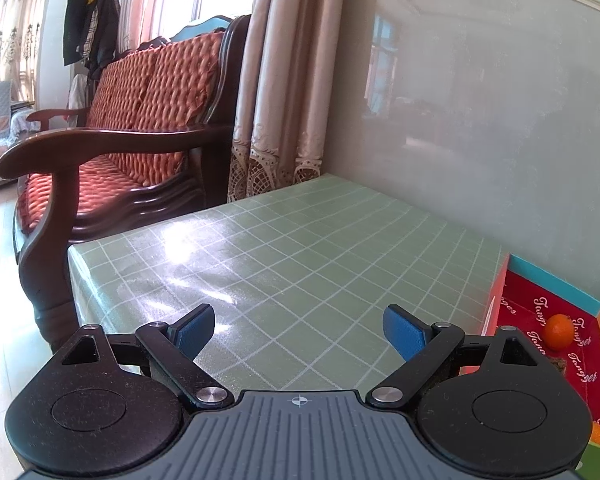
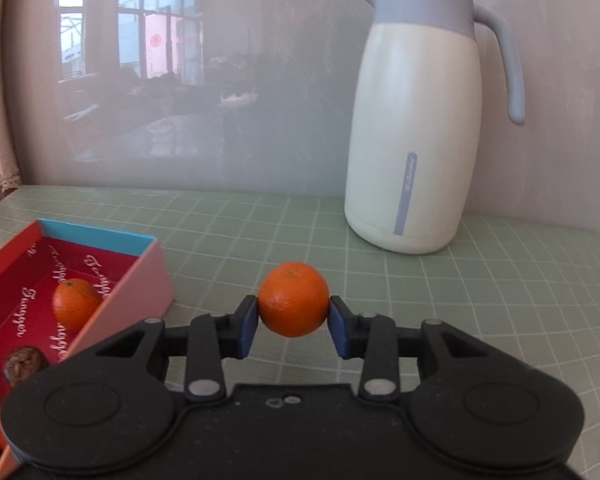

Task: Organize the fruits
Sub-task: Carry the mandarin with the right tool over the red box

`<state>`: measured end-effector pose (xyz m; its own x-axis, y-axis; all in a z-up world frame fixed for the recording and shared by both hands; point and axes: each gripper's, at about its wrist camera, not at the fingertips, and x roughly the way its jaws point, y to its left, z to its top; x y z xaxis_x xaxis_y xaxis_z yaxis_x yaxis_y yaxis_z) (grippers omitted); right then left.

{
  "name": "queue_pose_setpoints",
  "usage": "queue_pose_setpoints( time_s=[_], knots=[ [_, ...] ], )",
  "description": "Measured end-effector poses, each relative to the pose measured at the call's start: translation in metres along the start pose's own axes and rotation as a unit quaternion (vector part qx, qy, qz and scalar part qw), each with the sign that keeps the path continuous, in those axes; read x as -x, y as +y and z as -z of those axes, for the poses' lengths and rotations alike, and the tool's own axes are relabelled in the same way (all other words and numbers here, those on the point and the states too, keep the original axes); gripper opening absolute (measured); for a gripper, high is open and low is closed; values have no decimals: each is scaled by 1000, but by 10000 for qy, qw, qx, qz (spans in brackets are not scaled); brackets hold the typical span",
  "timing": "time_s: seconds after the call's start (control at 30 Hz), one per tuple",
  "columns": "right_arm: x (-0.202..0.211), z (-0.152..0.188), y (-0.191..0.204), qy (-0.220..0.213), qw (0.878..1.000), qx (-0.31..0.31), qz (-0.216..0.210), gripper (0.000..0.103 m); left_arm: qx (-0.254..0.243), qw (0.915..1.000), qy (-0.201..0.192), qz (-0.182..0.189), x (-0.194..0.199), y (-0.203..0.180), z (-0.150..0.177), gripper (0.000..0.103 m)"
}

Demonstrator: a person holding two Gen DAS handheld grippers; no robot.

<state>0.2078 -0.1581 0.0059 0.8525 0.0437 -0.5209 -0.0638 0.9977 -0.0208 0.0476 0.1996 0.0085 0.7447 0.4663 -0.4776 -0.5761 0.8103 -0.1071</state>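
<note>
In the left wrist view, I see my left tool (image 1: 299,330) with its two blue pads spread wide apart and nothing between them. It hangs over the table (image 1: 284,248), which has a pale green cloth with a white grid. At the right edge of this view stands the box (image 1: 540,312), red inside with white script and a blue rim. One mandarin (image 1: 559,332) lies inside it, near the far wall of the box. A second orange fruit shows only as a small piece low at the right edge, behind the body of the tool. Beyond the table, on the left, there is a wooden sofa (image 1: 140,120) with orange-red cushions, and beside it a beige curtain (image 1: 276,100) hangs next to the glossy grey wall.

In the right wrist view, my right tool (image 2: 293,322) is pinching a mandarin (image 2: 293,298); both blue pads touch its sides, and the fruit is held above the table (image 2: 500,280). The box (image 2: 140,276) is to the left of the tool, just beside it. Inside I see another mandarin (image 2: 74,302) and nearer to me a brown wrinkled thing, perhaps a walnut (image 2: 24,362). More orange fruit shows at the lower left corner, partly hidden. A cream thermos jug (image 2: 416,120) with a grey-blue lid and handle stands upright on the table at the right, close to the wall.
</note>
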Motion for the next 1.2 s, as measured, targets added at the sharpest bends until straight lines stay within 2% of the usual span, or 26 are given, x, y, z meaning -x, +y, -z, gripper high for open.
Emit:
queue_pose_setpoints(
  time_s=[0.4,0.73,1.2],
  knots=[
    [46,-1,28,-425,9974,374,-456,36,112,9999,7,104,5,6,0,91],
    [64,-4,66,-652,9898,716,-1048,36,92,9999,83,80,4,10,1,93],
    [63,8,136,-468,9752,1346,-1693,37,-64,9994,338,103,-1,16,4,95]
  ],
)
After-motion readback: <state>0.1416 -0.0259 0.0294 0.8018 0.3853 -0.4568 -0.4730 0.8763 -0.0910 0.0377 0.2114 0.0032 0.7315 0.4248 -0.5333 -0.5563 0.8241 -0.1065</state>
